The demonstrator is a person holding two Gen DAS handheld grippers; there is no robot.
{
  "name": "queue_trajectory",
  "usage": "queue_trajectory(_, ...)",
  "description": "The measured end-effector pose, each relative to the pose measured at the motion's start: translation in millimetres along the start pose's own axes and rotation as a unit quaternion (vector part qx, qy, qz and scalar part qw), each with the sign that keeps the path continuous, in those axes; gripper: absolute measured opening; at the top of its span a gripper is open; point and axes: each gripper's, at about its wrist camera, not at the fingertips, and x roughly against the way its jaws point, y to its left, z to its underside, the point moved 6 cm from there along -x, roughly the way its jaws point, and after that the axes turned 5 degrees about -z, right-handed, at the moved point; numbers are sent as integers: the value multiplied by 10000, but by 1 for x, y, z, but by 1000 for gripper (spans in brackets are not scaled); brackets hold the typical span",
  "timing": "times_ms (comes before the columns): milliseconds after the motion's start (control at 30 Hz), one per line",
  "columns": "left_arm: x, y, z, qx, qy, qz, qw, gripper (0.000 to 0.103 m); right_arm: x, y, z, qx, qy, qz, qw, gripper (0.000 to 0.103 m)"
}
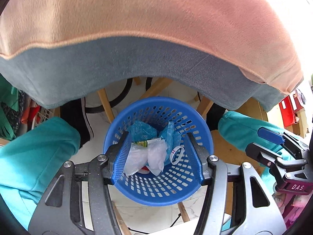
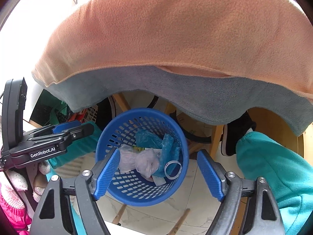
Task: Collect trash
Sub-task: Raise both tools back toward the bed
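Both grippers hang above a blue perforated basket (image 1: pixel 158 186) that stands on the pale tiled floor (image 2: pixel 195 211), under the edge of a desk draped with a peach blanket (image 1: pixel 156 9) hemmed in grey-blue. The left gripper (image 1: pixel 158 156) has its jaws parted with nothing between the blue pads; the crumpled clear plastic bag (image 1: pixel 146 156) seen between them lies below, inside the basket. The right gripper (image 2: pixel 160 173) is spread wider, also empty, its left pad over the basket rim and its right pad out over the floor. Inside the basket, along with the clear bag, lie a blue plastic bag (image 2: pixel 166 145), a small green-and-yellow wrapper (image 1: pixel 141 144) and a white tape ring (image 2: pixel 173 167) near the right wall. Teal trouser legs (image 2: pixel 273 168) flank the basket on either side
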Motion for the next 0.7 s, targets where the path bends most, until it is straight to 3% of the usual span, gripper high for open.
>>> queue_trajectory(433, 48, -15, -24, -207, -640, -137, 9976, 57, 28, 0, -17, 109, -618, 165, 9979, 84)
queue_trajectory(700, 86, -26, -40, -330, -1071, -131, 9936, 58, 53, -1, -34, -4, -1045, 30, 9945, 87)
